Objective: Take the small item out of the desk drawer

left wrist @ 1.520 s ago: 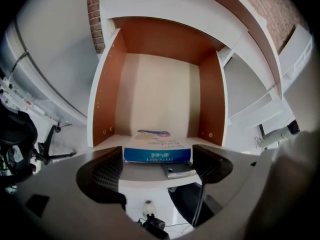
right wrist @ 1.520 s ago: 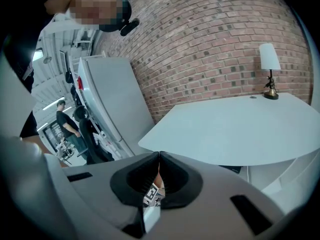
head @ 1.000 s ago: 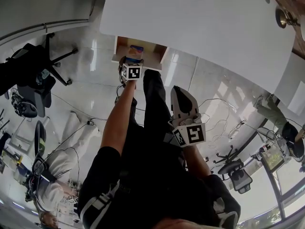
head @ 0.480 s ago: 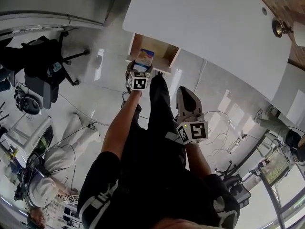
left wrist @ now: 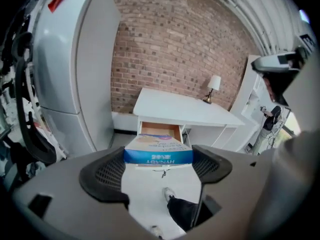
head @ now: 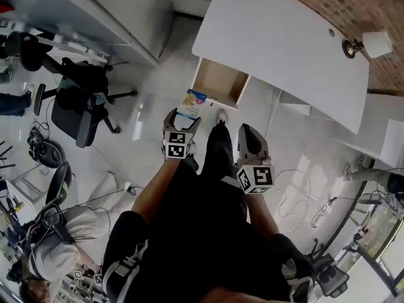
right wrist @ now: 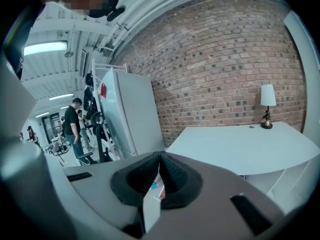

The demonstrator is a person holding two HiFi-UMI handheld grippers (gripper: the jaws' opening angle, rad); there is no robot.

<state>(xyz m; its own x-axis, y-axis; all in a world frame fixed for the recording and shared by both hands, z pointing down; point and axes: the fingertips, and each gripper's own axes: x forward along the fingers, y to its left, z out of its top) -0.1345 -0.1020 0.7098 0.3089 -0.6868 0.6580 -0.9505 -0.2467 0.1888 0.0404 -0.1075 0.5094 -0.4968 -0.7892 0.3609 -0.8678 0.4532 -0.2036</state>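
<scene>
In the head view, the left gripper point(head: 184, 117) holds a box point(head: 194, 101) in the air, just clear of the open drawer point(head: 218, 84). The box's long axis runs from the gripper towards the drawer. The right gripper point(head: 249, 131) hangs beside the person's leg. The white surface point(head: 284, 43) stands by a brick wall point(head: 328, 5) and carries a lamp point(head: 369, 43). A chair point(head: 76, 100) stands on the pale floor point(head: 145, 112).

In the left gripper view, the fingers point(left wrist: 102, 176) are well apart and press on the box's two sides. The box lies flat, its blue end faces the camera, and its far end points at the drawer. A grey cabinet point(left wrist: 75, 69) stands at left.

In the right gripper view, the fingers point(right wrist: 137, 179) are pressed together. A thin white strip point(right wrist: 151, 206) shows low in the seam; what it is, I cannot tell.
</scene>
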